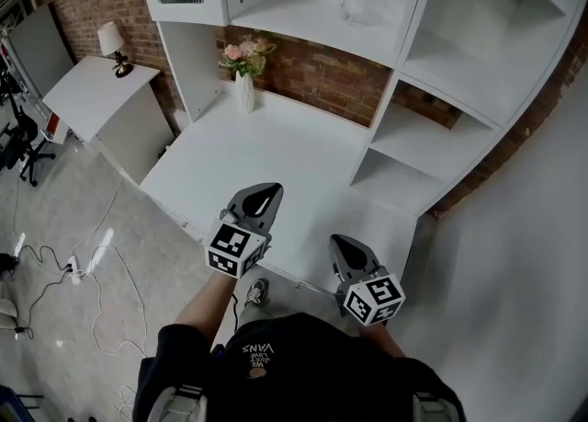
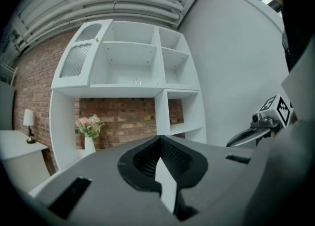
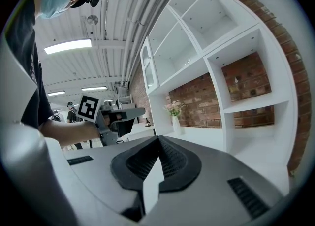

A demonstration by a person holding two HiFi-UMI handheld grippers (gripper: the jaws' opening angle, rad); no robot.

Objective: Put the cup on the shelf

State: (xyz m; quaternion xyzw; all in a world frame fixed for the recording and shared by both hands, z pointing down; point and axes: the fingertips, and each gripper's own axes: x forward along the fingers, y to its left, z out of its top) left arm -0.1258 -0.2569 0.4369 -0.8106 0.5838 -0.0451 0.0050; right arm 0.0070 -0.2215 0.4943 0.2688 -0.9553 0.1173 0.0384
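Observation:
A clear glass cup [image 1: 360, 5] stands on the wide upper shelf [image 1: 303, 20] of the white shelf unit; in the left gripper view it is a faint speck [image 2: 138, 80]. My left gripper [image 1: 265, 198] hovers over the front of the white desk [image 1: 285, 153], jaws shut with nothing between them [image 2: 160, 144]. My right gripper [image 1: 345, 247] sits to its right near the desk's front edge, also shut and empty [image 3: 158, 141]. Both are far below the cup. Each gripper shows in the other's view: the right one [image 2: 242, 139], the left one [image 3: 132, 114].
A white vase of pink flowers [image 1: 243, 75] stands at the desk's back. Open cubbies [image 1: 432, 135] rise on the right of the unit. A lamp [image 1: 112, 43] sits on a side table to the left. Cables and a power strip [image 1: 87, 259] lie on the floor.

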